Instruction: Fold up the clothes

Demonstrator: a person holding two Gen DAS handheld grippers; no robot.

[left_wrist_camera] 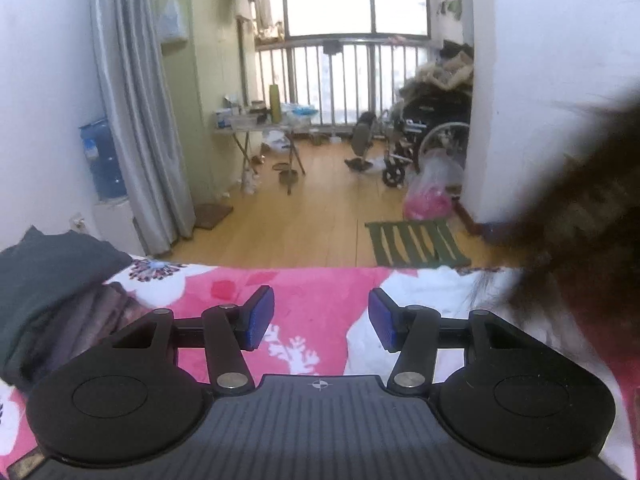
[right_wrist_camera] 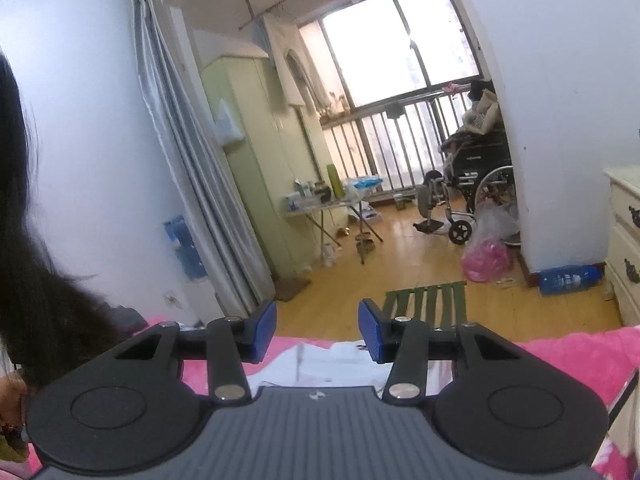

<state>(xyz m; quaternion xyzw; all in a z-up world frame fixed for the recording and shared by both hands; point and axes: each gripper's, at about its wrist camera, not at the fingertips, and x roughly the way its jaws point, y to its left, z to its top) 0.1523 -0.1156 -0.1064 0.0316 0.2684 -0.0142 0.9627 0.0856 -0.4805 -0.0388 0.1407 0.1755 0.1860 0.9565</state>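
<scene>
Left gripper (left_wrist_camera: 321,318) w/ jaws parted, nothing between, over the pink flowered bedspread (left_wrist_camera: 320,304), folded dark clothes (left_wrist_camera: 48,280) stacked off to its left; right gripper (right_wrist_camera: 317,330) jaws likewise apart & empty, white garment (right_wrist_camera: 320,360) lying just below them.

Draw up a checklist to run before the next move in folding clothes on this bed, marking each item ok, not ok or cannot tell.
1. Left tool open, nothing between its pads: ok.
2. Right tool open, nothing held: ok.
3. White garment lies on the pink blanket ahead of the right tool: ok.
4. Garment spread flat: cannot tell, mostly hidden.
5. Hair out of the left view: not ok.
6. Dark folded pile clear of the tools: ok.
</scene>
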